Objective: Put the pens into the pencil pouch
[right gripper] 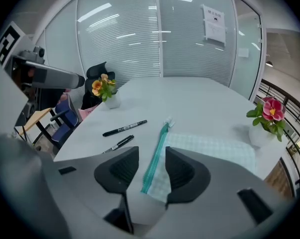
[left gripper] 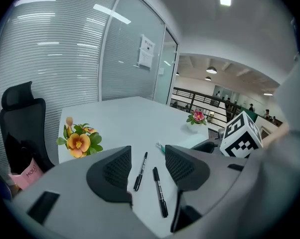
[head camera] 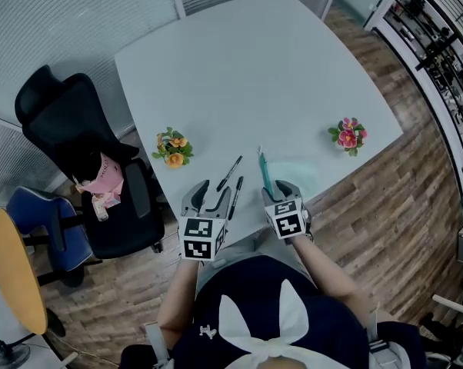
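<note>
Two black pens lie side by side near the front of the white table [head camera: 247, 75]: one pen [head camera: 229, 173] further out, the other pen [head camera: 236, 197] closer in. To their right lies the flat, pale green checked pencil pouch [head camera: 289, 174], its teal zipper [right gripper: 157, 151] facing the pens. My left gripper [head camera: 214, 191] hovers open just before the pens, and both pens [left gripper: 140, 172] [left gripper: 160, 192] show through its gap. My right gripper [head camera: 280, 191] is open at the pouch's near end, with the zipper edge running between its jaws and nothing gripped.
An orange flower pot [head camera: 172, 147] stands left of the pens, a pink flower pot [head camera: 348, 135] near the table's right edge. A black office chair [head camera: 78, 152] with a pink bag sits off the left side. The table's front edge is right under the grippers.
</note>
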A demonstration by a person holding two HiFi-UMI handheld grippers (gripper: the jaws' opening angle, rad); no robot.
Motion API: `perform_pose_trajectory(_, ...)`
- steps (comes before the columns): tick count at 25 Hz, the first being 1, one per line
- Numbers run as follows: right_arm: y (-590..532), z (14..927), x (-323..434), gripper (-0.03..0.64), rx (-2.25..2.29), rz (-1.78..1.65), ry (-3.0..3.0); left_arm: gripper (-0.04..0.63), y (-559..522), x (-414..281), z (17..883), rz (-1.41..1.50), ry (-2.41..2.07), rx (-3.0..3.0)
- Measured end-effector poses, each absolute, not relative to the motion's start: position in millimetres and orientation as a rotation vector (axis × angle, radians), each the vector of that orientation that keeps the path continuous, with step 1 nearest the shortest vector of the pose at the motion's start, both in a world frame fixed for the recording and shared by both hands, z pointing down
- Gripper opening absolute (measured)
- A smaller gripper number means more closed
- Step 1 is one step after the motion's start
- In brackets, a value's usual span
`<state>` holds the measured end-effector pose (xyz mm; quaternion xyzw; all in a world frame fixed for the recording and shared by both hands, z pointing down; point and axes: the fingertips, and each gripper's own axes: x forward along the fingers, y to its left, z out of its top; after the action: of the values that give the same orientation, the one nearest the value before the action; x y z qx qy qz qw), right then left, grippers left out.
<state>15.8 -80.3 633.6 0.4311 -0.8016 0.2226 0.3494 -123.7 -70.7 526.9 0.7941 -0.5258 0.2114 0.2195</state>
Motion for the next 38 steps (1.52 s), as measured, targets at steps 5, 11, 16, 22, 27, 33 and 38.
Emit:
perform_pose_trajectory(5, -83.0, 654.0, 17.7, 0.172, 1.109, 0.619, -2.025, 0.204, -74.0, -126.1, 535.0, 0.592, -1.424, 2.195)
perform_pose_trajectory(11, -84.1, 671.0, 21.4, 0.141, 1.093, 0.653, -1.978, 0.204, -77.3, -130.0, 543.2, 0.607, -1.402, 2.188)
perform_pose_trajectory(16, -85.8, 679.8, 23.9, 0.095, 1.075, 0.662, -1.979, 0.204, -80.6, -131.1, 546.1, 0.601, -1.405, 2.182)
perform_pose_trajectory(22, -85.5, 675.5, 22.3, 0.051, 1.065, 0.719, -1.997, 0.204, -77.5, -130.3, 550.1, 0.602, -1.398, 2.171)
perform_pose_trajectory(27, -86.4, 665.0, 28.9, 0.048, 1.09, 0.772, -2.024, 0.204, -76.1, -126.0, 553.7, 0.604, -1.381, 2.171)
perform_pose_trajectory(33, -86.8, 649.9, 34.1, 0.046, 1.124, 0.872, -2.075, 0.204, -74.8, -122.3, 553.4, 0.615, -1.376, 2.178)
perform_pose_trajectory(38, -89.0, 631.9, 37.0, 0.044, 1.167, 0.984, -2.136, 0.204, -71.7, -119.6, 555.6, 0.626, -1.363, 2.184)
